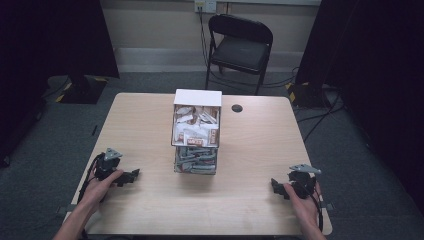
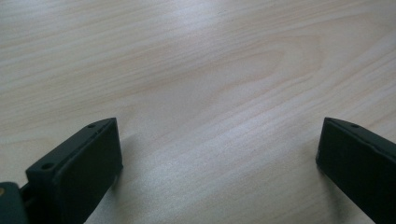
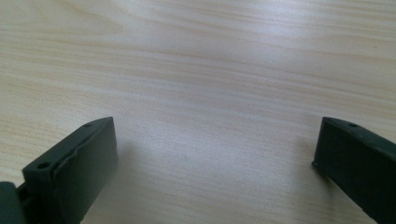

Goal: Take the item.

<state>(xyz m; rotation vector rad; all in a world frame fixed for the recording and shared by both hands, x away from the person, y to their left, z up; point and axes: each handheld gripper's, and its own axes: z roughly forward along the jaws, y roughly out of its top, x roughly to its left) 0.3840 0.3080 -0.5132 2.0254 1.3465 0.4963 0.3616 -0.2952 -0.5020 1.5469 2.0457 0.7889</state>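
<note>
high view: the clear box (image 1: 196, 132) of packets is seen at table (image 1: 260, 150) centre; left gripper (image 1: 131, 176) at 8 o'clock and right gripper (image 1: 275, 186) at 4 o'clock are held spread, nothing between the jaws

Table (image 1: 260, 150) bare – only the central box (image 1: 197, 131) blocks.

A clear box (image 1: 196, 132) stands upright near the middle of the light wooden table (image 1: 250, 165), between the two sides where the hands rest and well apart from both. It has two levels. The upper level has a white top and is full of small white packets with brown print, lying in disorder. The lower level holds grey-green packets, also mixed, and they show through the clear wall
</note>
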